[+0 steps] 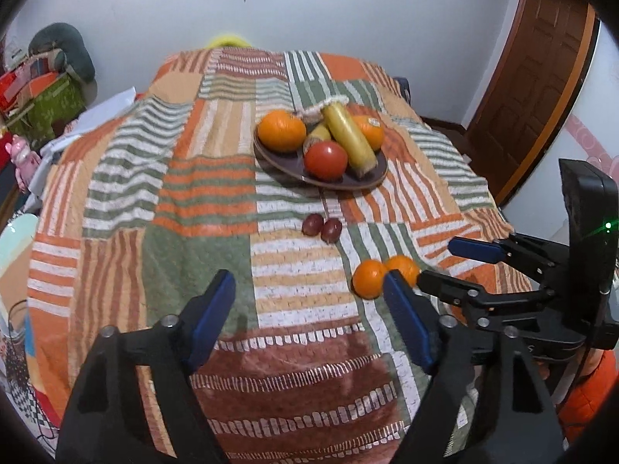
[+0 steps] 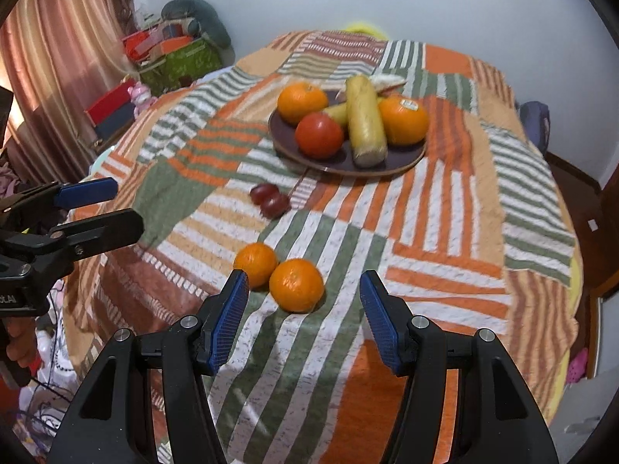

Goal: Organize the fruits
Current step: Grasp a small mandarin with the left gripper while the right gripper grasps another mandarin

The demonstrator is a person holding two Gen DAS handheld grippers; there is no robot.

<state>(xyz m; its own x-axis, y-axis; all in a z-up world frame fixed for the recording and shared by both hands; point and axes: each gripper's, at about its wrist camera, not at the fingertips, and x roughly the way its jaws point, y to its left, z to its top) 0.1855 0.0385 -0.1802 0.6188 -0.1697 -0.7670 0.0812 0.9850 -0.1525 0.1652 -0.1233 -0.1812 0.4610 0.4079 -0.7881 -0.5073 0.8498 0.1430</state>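
Note:
A dark plate [image 1: 286, 164] [image 2: 410, 158] on the patchwork cloth holds two oranges [image 1: 281, 131] [image 2: 302, 101], a red tomato [image 1: 325, 159] [image 2: 319, 134] and two long yellow fruits [image 1: 350, 137] [image 2: 363, 120]. Two dark red grapes [image 1: 322, 227] [image 2: 270, 200] lie in front of the plate. Two small oranges [image 1: 369, 278] [image 2: 296, 284] lie nearer, side by side. My right gripper [image 2: 303, 313] is open, just short of the nearer small orange; it also shows in the left wrist view [image 1: 445, 261]. My left gripper [image 1: 309, 317] is open and empty above the cloth, and shows in the right wrist view [image 2: 123, 205].
The table is covered by an orange, green and white patchwork cloth [image 1: 193, 193] [image 2: 464, 212]. Boxes and a cushion [image 1: 50, 77] [image 2: 174, 50] stand at the left wall. A wooden door [image 1: 541, 77] is at the right. A curtain [image 2: 58, 58] hangs at the left.

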